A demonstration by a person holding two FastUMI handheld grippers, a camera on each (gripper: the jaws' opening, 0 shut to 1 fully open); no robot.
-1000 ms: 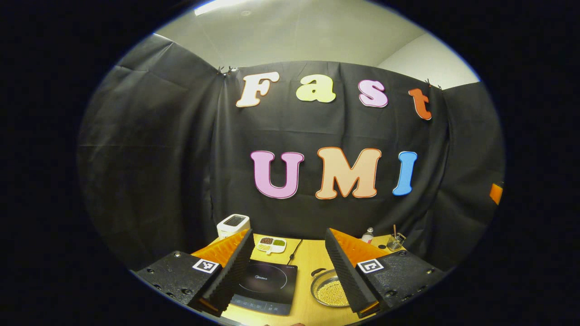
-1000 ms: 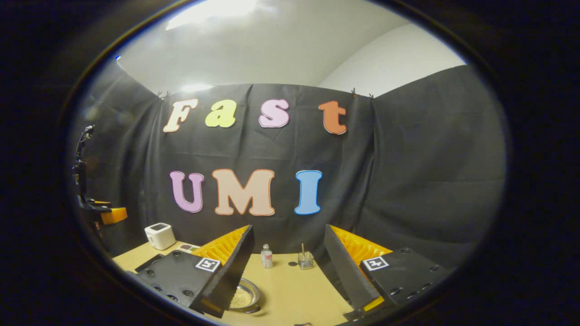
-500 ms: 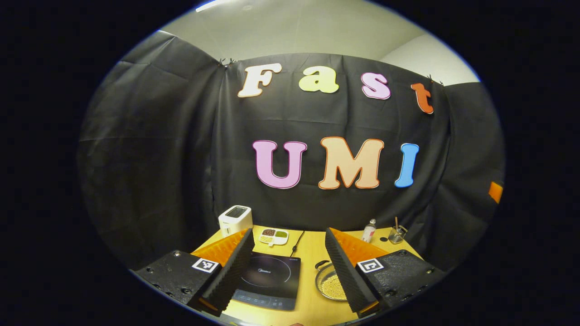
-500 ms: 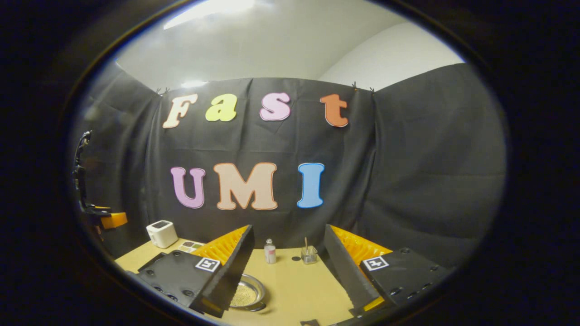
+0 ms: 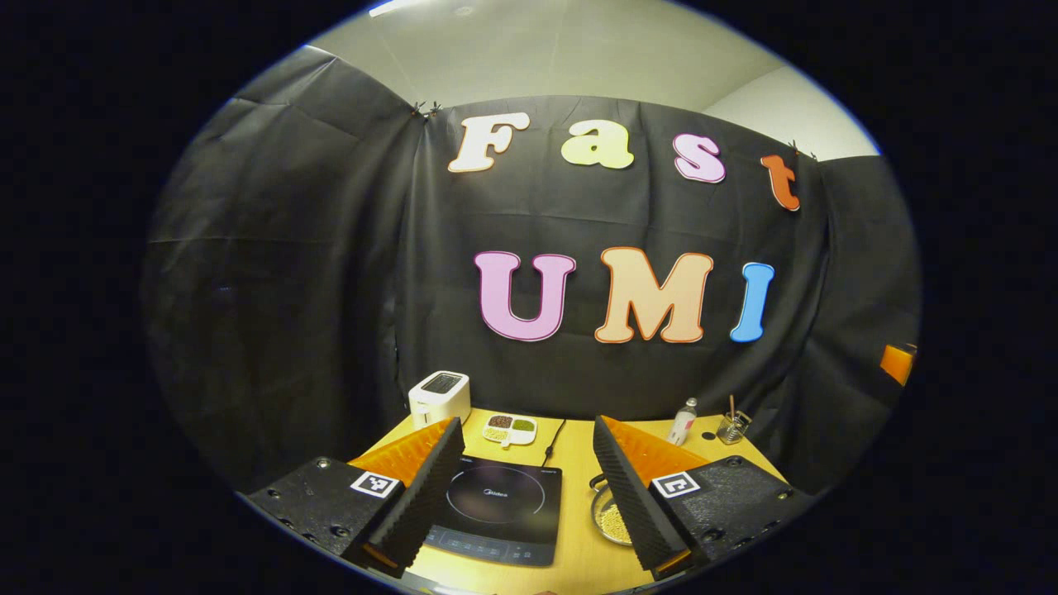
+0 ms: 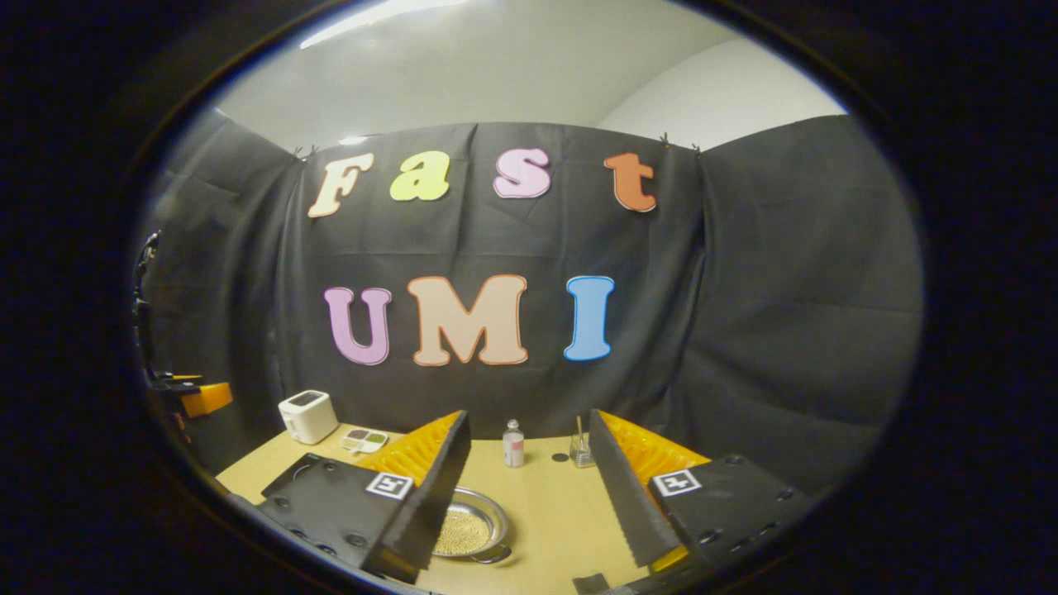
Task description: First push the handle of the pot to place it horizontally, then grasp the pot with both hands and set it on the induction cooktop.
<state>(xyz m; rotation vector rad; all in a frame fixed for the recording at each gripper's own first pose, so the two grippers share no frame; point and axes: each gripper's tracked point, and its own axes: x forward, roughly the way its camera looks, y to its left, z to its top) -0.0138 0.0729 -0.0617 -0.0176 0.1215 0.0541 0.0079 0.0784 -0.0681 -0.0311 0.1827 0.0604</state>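
Steel pot [image 6: 471, 529] sits just right of the cooktop [image 5: 496, 508], untouched; both left gripper [image 5: 525, 487] and right gripper [image 6: 529, 487] hang spread above, so handle-pushing comes first, needing a descent.

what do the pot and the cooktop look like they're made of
The pot looks like bare metal, probably stainless steel: a silvery rim with bright highlights, and pale grain-like contents inside. The induction cooktop looks like smooth black glass or ceramic: a flat dark top with a faint sheen and a printed ring.
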